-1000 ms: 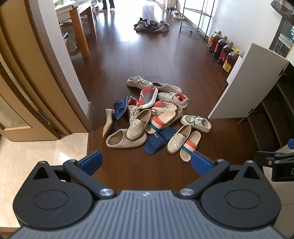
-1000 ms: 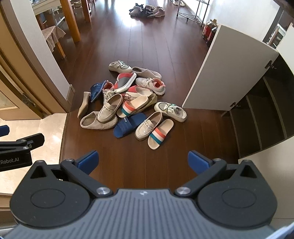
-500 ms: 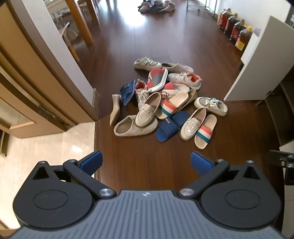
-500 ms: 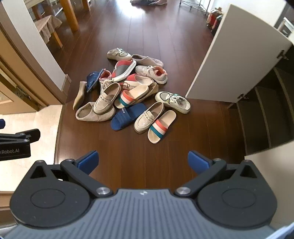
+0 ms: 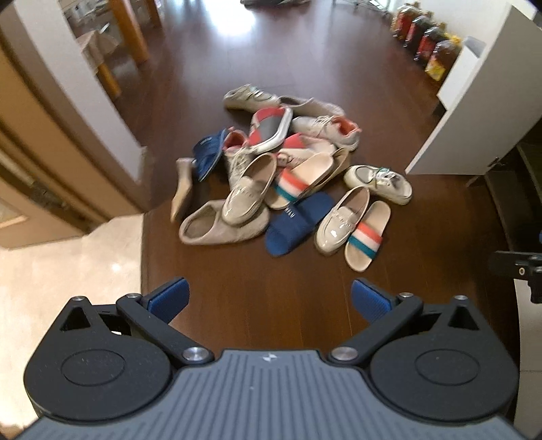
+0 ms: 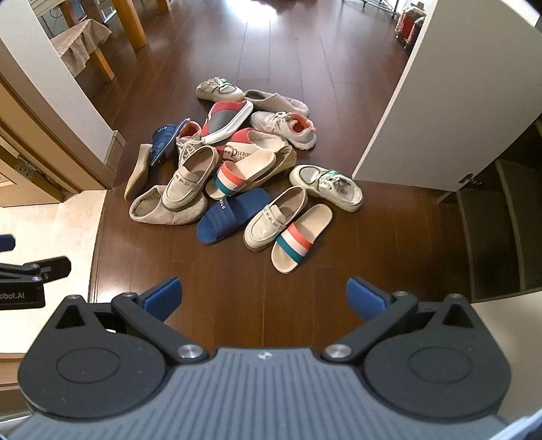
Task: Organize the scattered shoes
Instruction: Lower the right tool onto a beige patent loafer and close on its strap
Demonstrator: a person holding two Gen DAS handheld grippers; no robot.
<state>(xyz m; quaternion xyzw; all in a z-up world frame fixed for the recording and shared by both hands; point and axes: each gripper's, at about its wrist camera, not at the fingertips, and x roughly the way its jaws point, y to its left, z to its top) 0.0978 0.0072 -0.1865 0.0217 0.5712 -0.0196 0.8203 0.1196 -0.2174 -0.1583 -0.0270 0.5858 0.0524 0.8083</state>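
A heap of several shoes lies on the dark wood floor ahead of both grippers. Nearest are a striped slide [image 6: 298,239] [image 5: 366,237], a beige loafer [image 6: 276,218] [image 5: 342,220] and a navy slide [image 6: 230,215] [image 5: 298,223]. A grey slipper [image 6: 162,210] [image 5: 216,230] has a second loafer [image 6: 189,177] on top of it. A white sneaker [image 6: 327,188] [image 5: 379,184] sits at the right. My left gripper [image 5: 269,299] and right gripper [image 6: 262,294] both stand open above bare floor, short of the pile, holding nothing.
An open white cabinet door [image 6: 440,101] stands to the right, with dark shelves [image 6: 491,220] behind it. A door frame and wall corner [image 6: 57,111] lie left, beside pale tile [image 5: 67,264]. Bottles [image 5: 430,40] line the far right wall. Table legs [image 6: 125,20] stand at the back left.
Both grippers have tilted down and moved closer to the shoe pile, which now fills more of each view. The fingers stay apart and no shoe has moved.
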